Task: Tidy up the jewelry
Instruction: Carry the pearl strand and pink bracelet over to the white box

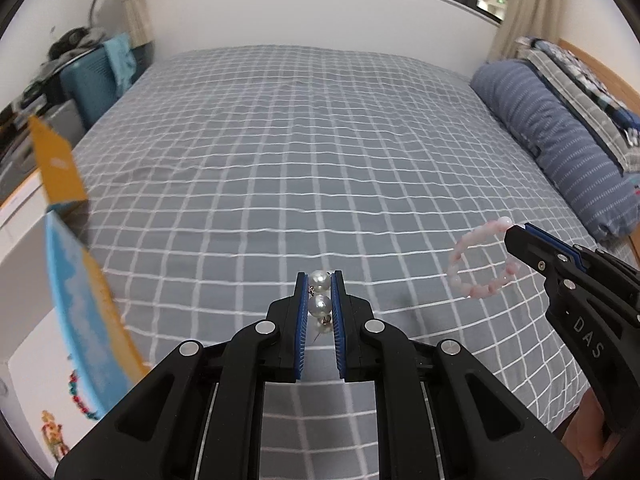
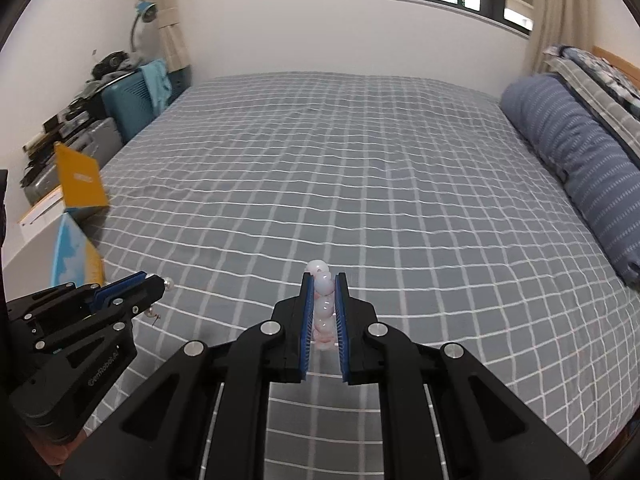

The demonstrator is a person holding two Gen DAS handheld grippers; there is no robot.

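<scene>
Left claw [image 1: 320,280] clenched on pearl earrings [image 1: 320,300], right claw [image 2: 324,280] on pink bracelet [image 2: 323,304].

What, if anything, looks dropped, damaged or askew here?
Nothing stands out. The left tongs are shut on pearl earrings, the right tongs on a pink bead bracelet, both above the checked bedspread.

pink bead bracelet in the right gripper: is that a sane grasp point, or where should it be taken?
Sane. The right gripper pinches one arc of the pink bead bracelet, pads on the beads' two flat-ring faces, so the rest of the loop hangs free beside the fingers. Come edge-on to the ring like this; the round beads would likely slip from a grip across the ring.
</scene>
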